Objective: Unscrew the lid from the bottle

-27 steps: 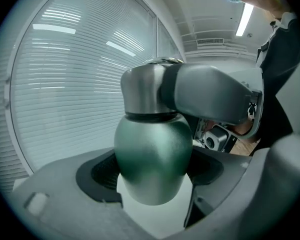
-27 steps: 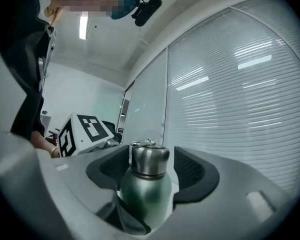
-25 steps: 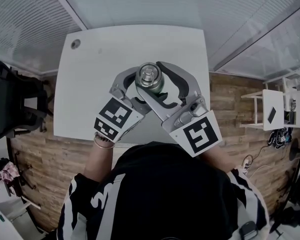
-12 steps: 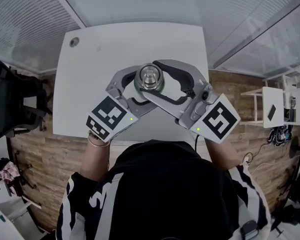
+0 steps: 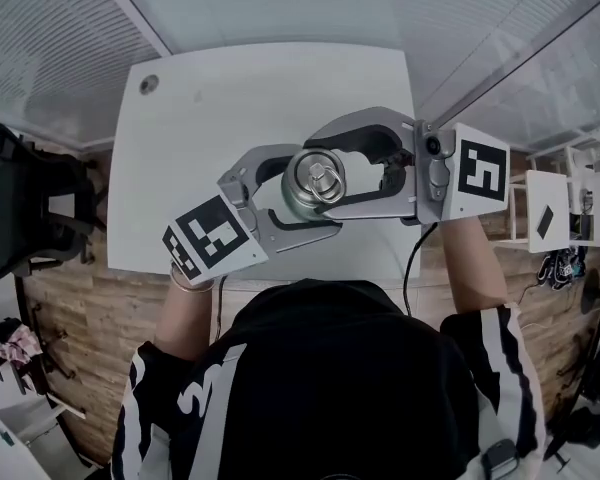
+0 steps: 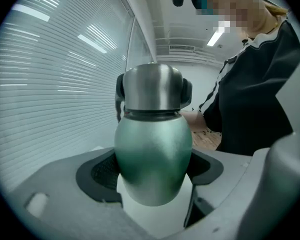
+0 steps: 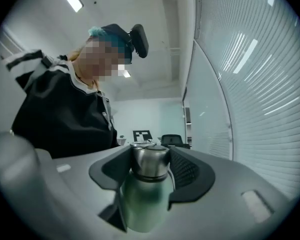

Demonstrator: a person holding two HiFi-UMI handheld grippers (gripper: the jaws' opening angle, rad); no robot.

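A green bottle (image 5: 296,204) with a steel lid (image 5: 321,177) is held above the white table (image 5: 230,98). My left gripper (image 5: 302,196) comes in from the lower left and is shut on the bottle's body (image 6: 152,156), its dark pads pressing both sides. My right gripper (image 5: 318,176) reaches in level from the right and is shut on the lid (image 7: 150,159), with the black pads against its sides. In the left gripper view the lid (image 6: 152,86) still sits on the bottle's neck. The bottle's base is hidden by the jaws.
A small round hole (image 5: 148,85) marks the table's far left corner. A black office chair (image 5: 20,208) stands at the left on the wooden floor, and a white rack (image 5: 555,218) at the right. The person's dark torso fills the lower part of the head view.
The right gripper has swung from the lower right round to the right side, turning about the lid. The bottle and left gripper have shifted slightly right and nearer.
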